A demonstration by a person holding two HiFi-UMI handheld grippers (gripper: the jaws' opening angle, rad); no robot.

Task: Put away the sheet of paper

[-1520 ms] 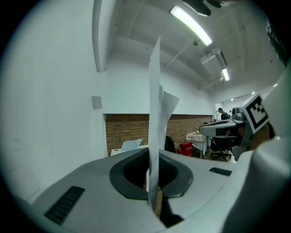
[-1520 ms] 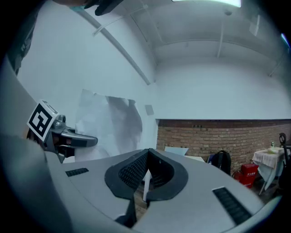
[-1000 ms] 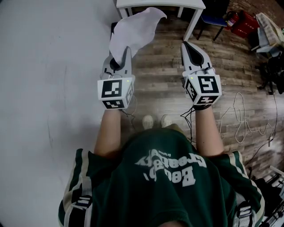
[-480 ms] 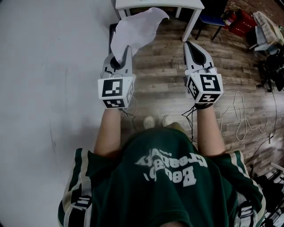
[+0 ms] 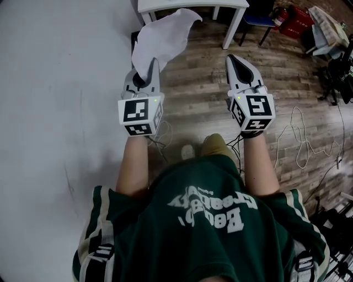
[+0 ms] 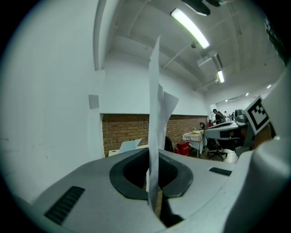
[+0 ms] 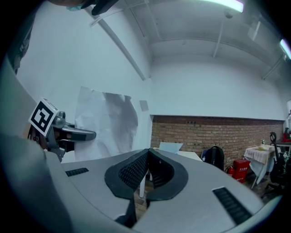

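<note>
1. White paper fills the left gripper [image 5: 151,66]. Its jaws are clamped on the lower edge of the sheet of paper [image 5: 163,37], with the pads pressing on it from both sides.
2. From the clamped edge the sheet stands up and forward. It is crumpled and curling, and its top corner flops over to the right.
3. The paper hangs in the air in front of the person, its top just before the edge of a white table [image 5: 193,5].
4. The right gripper [image 5: 232,58] is clenched on nothing, its ribbed pads meeting at the tips. It is held level beside the left one, with a gap between them.
5. Each gripper carries its marker cube nearest the person. Bare forearms run back from the cubes to a green shirt [image 5: 204,220].
6. Below the grippers is a wooden floor [image 5: 198,104], with the person's shoes on it.
7. To the left is a plain white wall [image 5: 55,82].
8. Off to the right, loose cables [image 5: 300,143] lie on the boards, and a red box [image 5: 292,22] sits beyond the table.
</note>
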